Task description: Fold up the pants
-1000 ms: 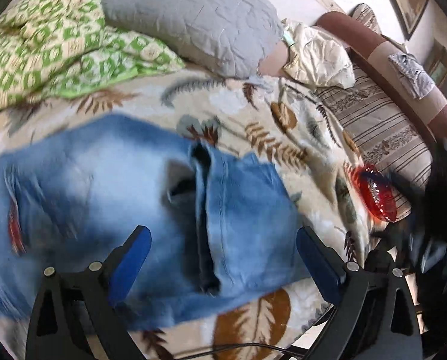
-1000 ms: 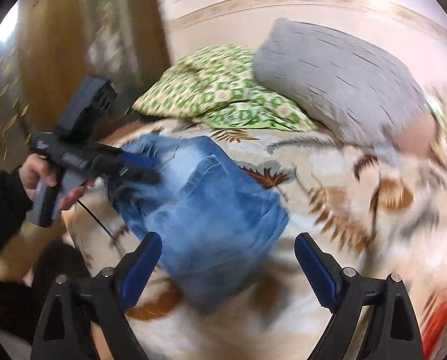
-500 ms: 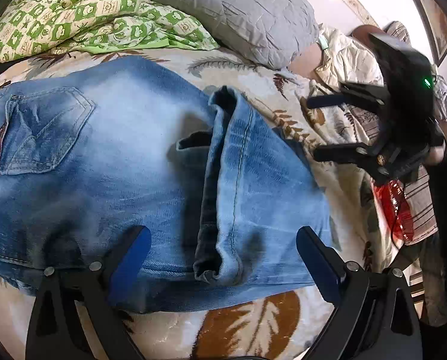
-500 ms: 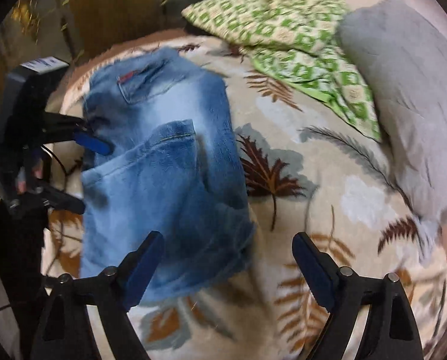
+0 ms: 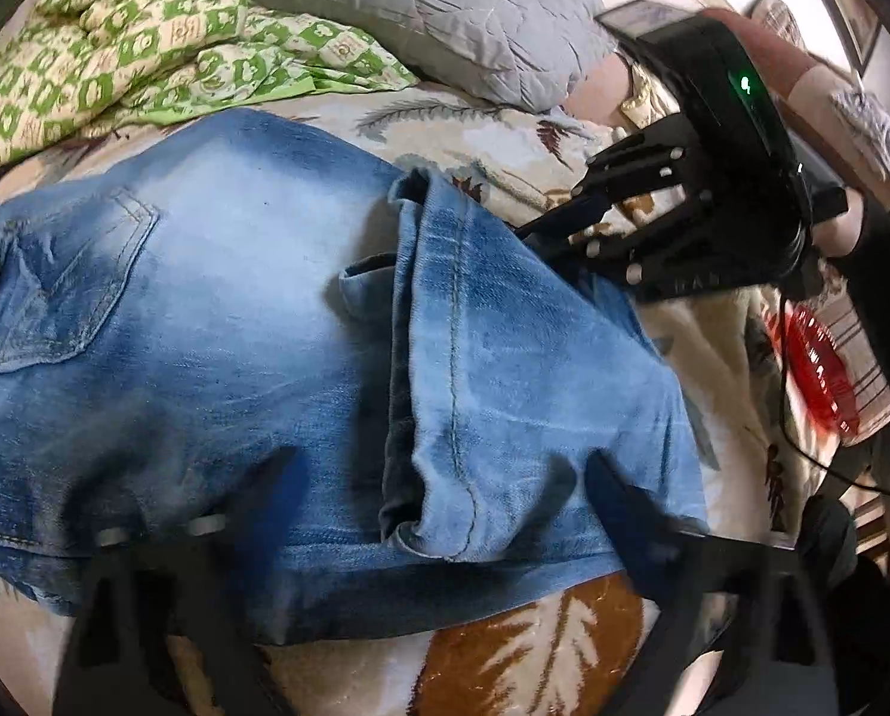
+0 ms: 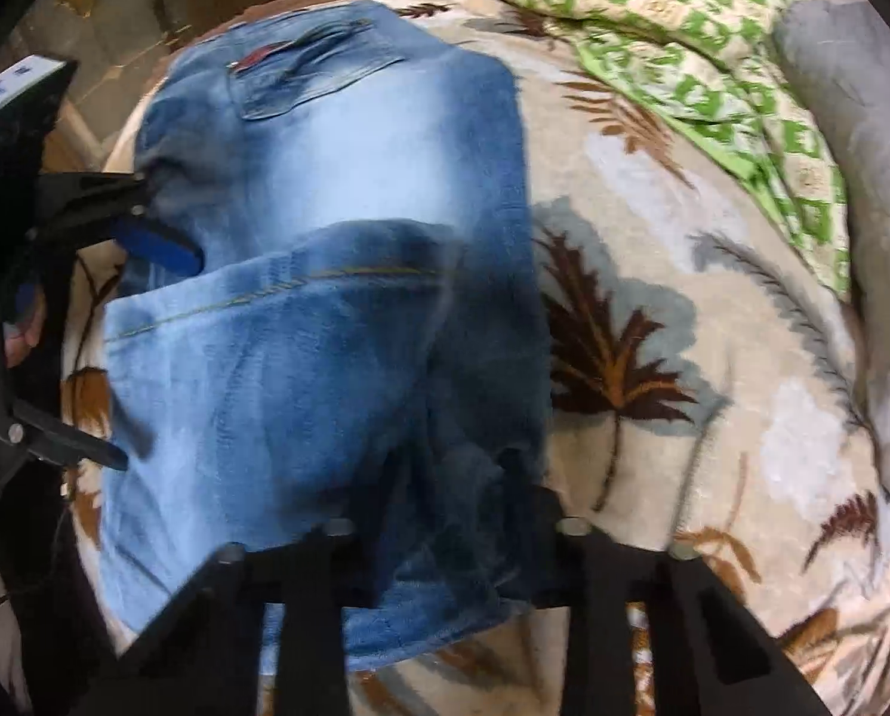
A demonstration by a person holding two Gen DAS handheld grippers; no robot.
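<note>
The folded jeans (image 5: 218, 322) lie flat on a bed cover (image 5: 522, 650) printed with brown and grey leaves, the back pocket up and the leg ends folded over the seat part. The left gripper (image 5: 439, 507) is at the near edge of the jeans; its jaws have just been closing and stand about half open, with the folded hem between them. The picture is blurred there, so one cannot tell if the pads already press the cloth. The right gripper (image 6: 456, 513) is at the opposite edge; its jaws have just been closing and are nearly together, with denim bunched between them. Beyond the jeans lie a green checked blanket (image 5: 116, 48) and a grey pillow (image 5: 445, 12).
</note>
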